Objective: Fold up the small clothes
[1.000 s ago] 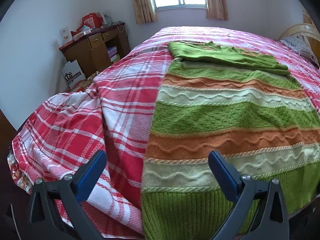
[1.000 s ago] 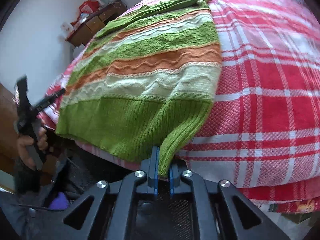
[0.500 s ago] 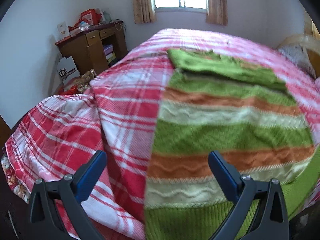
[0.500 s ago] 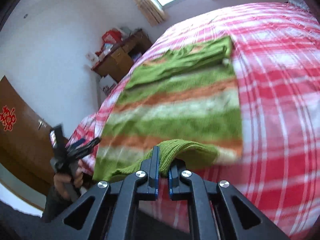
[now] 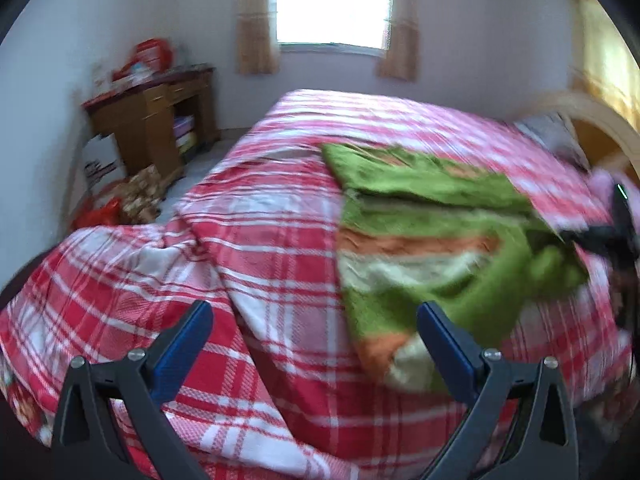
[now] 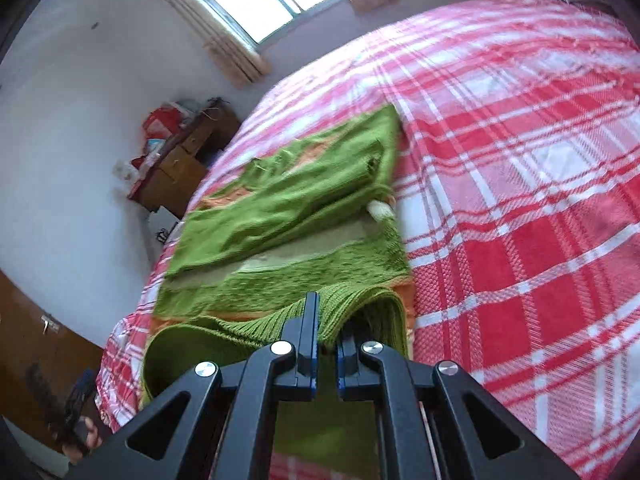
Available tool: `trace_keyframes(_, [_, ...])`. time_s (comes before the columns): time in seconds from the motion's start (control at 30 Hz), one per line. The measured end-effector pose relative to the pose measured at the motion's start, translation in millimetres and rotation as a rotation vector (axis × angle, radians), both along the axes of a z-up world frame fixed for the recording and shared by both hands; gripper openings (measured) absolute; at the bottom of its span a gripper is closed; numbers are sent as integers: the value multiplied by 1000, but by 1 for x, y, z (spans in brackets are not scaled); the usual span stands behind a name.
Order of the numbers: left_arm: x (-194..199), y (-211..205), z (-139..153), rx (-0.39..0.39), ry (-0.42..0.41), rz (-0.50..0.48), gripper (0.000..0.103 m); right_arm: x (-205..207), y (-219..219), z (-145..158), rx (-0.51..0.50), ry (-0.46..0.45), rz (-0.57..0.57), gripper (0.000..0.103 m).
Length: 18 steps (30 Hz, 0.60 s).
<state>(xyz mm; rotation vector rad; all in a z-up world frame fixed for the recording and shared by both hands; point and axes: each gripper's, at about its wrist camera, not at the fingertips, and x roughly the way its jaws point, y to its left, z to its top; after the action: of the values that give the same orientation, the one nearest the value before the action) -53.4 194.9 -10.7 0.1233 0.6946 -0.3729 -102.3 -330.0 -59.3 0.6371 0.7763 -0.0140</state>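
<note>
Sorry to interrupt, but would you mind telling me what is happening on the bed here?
A person with two handheld grippers is folding a striped green sweater on the plaid bedspread. The right gripper is shut on the sweater's ribbed hem, carrying it over the body. The left gripper is open and holds nothing, above the bedspread beside the sweater.

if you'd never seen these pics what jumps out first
The green, orange and cream striped knit sweater lies on the red and white plaid bedspread, its ribbed green hem lifted and doubled over towards the collar end. The right gripper is clamped on that hem, while the left gripper hangs wide open over the bed's near edge. Behind, a bright curtained window and a cluttered brown wooden desk stand by the wall.
</note>
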Motion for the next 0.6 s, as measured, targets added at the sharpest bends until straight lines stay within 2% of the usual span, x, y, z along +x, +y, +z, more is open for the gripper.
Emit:
trace_keyframes(0.1, [-23, -20, -11, 118, -21, -140, 103, 7, 0, -10, 12, 20, 6, 6])
trace_keyframes(0.17, [-40, -40, -22, 234, -63, -224, 103, 7, 1, -13, 15, 24, 8, 6])
trace_keyframes(0.23, [-51, -59, -35, 328, -66, -298, 103, 8, 0, -15, 19, 24, 10, 6])
trace_keyframes(0.3, [-63, -80, -54, 460, -85, -390, 97, 9, 0, -17, 24, 27, 10, 6])
trace_keyframes(0.33, [-69, -92, -65, 542, -122, -419, 95, 10, -1, -18, 26, 28, 11, 6])
trace_keyframes(0.4, [-71, -106, -78, 635, -170, -437, 93, 9, -1, -19, 33, 31, 14, 6])
trace_keyframes(0.47, [-65, -118, -88, 693, -199, -461, 90, 10, -2, -21, 45, 31, 14, 6])
trace_keyframes(0.53, [-60, -123, -86, 676, -242, -487, 90, 10, -4, -22, 61, 31, 16, 6])
trace_keyframes(0.57, [-55, -123, -82, 655, -252, -495, 86, 10, -5, -22, 67, 30, 17, 6])
trace_keyframes(0.6, [-48, -124, -77, 626, -244, -495, 73, 10, -5, -23, 71, 29, 19, 6])
